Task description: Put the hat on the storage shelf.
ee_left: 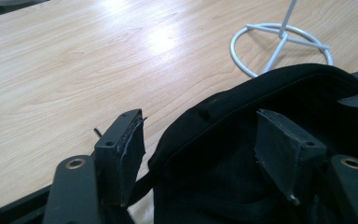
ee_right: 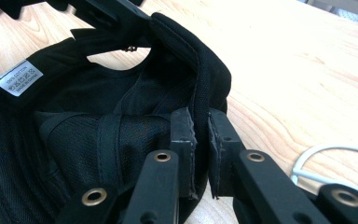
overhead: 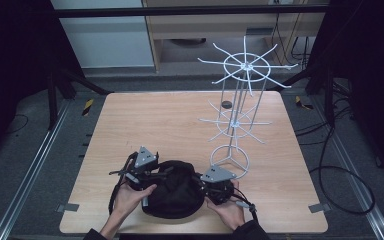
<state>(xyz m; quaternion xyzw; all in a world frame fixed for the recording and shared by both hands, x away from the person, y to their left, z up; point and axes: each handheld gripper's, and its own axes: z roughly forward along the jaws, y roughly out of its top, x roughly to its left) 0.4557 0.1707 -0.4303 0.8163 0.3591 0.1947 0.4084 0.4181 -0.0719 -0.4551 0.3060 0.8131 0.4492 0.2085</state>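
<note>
Right gripper view: right gripper (ee_right: 200, 140) jaws clamp the black cap (ee_right: 51, 140) rim; left gripper (ee_left: 205, 149) jaws gape astride it. One-sided hold may let the cap sag.

From my right gripper (ee_right: 201, 135) I see its two black jaws pinched on the rim of a black cap (ee_right: 74, 140) lying inside-up on the wooden table (ee_right: 307, 60). A white label (ee_right: 19, 77) sits inside the band; a white wire stand (ee_right: 317, 161) curves in beside it.
</note>
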